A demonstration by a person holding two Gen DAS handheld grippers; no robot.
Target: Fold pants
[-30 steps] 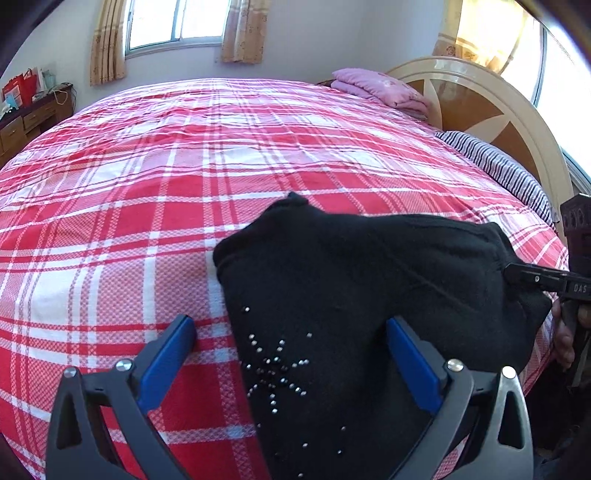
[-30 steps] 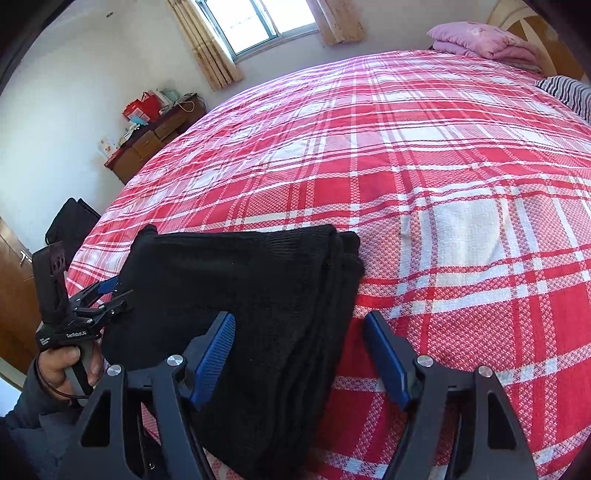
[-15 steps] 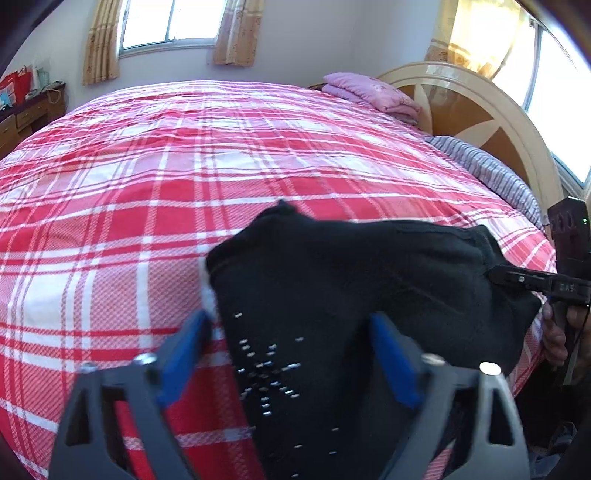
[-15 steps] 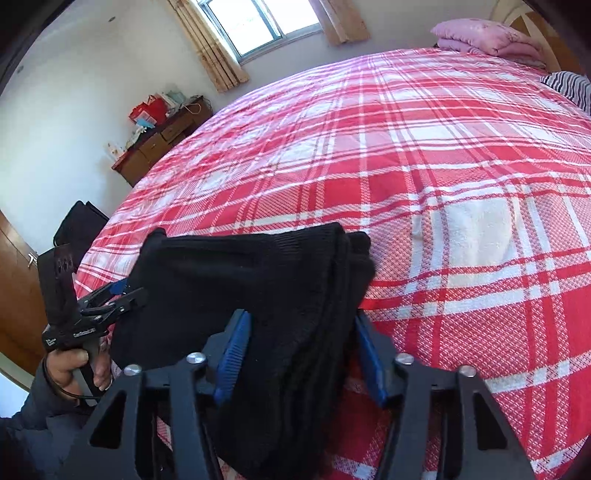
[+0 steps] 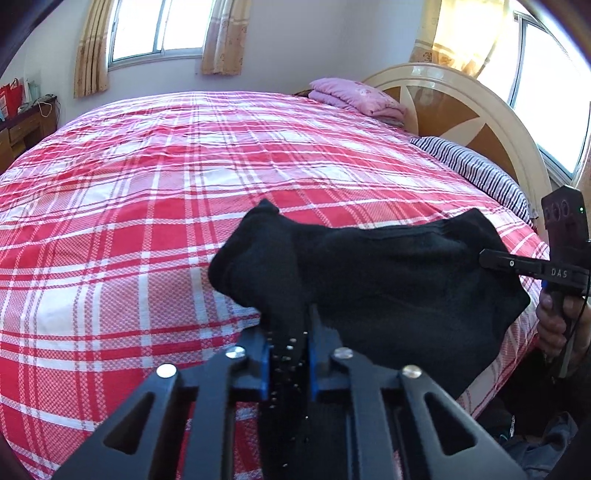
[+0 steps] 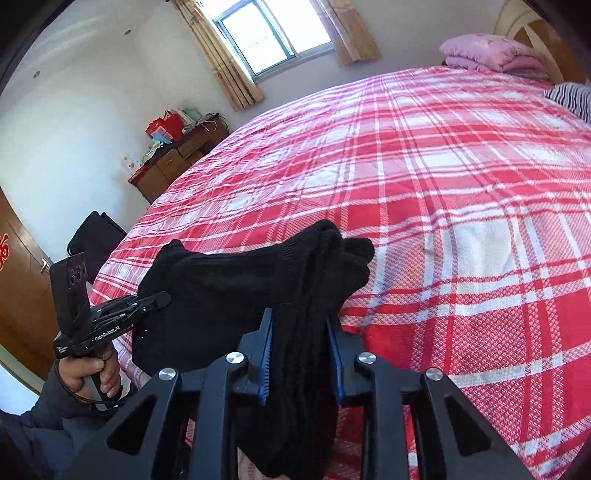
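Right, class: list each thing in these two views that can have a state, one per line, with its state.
left gripper: shut on the black pants
right gripper: shut on the black pants
black pants: folded in layers, pinched at both ends, near the bed's edge
plaid bedspread: spread flat
pink quilt: folded, by the headboard

Bedspread [image 5: 147, 229]: red and white plaid, covering the whole bed.
Pink quilt [image 5: 354, 98]: folded, at the head of the bed beside the headboard.
Headboard [image 5: 454, 107]: arched, cream rim with brown panels.
Striped pillow [image 5: 476, 170]: lying along the headboard.
Window [image 6: 269, 33]: bright, flanked by tan curtains.
Wooden dresser [image 6: 173, 162]: against the wall, cluttered on top, a red bag among the items.
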